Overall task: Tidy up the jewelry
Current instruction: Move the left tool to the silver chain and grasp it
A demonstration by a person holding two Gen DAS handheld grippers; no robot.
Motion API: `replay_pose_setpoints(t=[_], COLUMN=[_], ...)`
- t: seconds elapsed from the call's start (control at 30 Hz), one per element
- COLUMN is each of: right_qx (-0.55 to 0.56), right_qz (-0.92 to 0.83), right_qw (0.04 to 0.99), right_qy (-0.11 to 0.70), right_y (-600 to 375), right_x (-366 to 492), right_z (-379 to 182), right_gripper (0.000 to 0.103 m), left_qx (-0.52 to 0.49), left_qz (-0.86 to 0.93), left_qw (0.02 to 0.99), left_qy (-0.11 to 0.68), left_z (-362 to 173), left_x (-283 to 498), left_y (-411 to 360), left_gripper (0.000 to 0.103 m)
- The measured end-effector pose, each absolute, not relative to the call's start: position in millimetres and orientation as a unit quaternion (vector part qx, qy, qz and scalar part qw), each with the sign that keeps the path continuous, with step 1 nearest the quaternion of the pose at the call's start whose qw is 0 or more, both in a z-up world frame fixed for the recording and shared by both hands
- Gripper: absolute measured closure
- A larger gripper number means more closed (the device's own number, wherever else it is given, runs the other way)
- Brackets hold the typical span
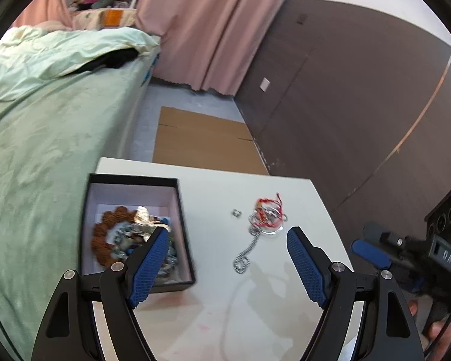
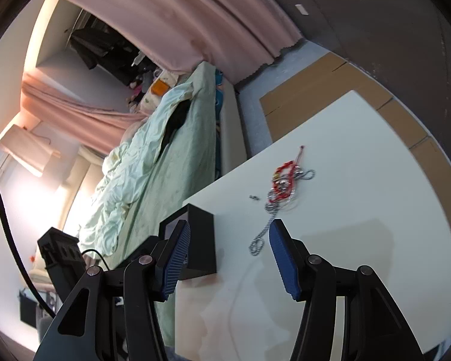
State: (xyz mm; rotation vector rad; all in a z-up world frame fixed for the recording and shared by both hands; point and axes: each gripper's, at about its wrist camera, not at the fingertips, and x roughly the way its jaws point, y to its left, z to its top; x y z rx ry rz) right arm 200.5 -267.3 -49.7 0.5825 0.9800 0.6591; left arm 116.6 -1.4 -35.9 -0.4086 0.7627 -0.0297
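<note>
We find both grippers, left gripper (image 1: 228,240) and right gripper (image 2: 230,236), gaping and empty. The tangled chain pile (image 1: 263,219) lies on the table (image 1: 285,300), beside the box (image 1: 177,210). We advise pinching the chain low and lifting slowly.

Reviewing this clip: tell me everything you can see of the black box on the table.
The black box is a shallow rectangular box, seemingly cardboard, with black walls and a pale lining, open with no lid in view. It sits flat near the white table's edge beside the bed. Inside lie a brown beaded bracelet and a blurred tangle of silvery and blue pieces. Neither gripper touches it; the left gripper's finger only overlaps it in view. The right wrist view shows just its dark outer wall.
</note>
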Motion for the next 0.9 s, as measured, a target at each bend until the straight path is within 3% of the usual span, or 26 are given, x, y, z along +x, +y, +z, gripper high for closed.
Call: replay_pose_setpoints(t=[0.13, 0.4, 0.9], right_qx=[0.279, 0.314, 0.345], right_qz=[0.284, 0.255, 0.216], right_qw=[0.792, 0.773, 0.749], right_qy=[0.462, 0.488, 0.522], right_y=[-282, -298, -308], right_x=[203, 220, 246], right_z=[-55, -76, -102], right_gripper=[0.042, 0.042, 0.042], left_qx=[-0.172, -0.113, -0.046], left_qz=[-0.028, -0.051, -0.049], left_qw=[0.911, 0.914, 0.887], left_qy=[0.374, 0.385, 0.456], left_z=[-39, -50, -101], left_x=[121, 131, 173], left_y=[-21, -61, -88], left_gripper=[0.022, 0.023, 0.054])
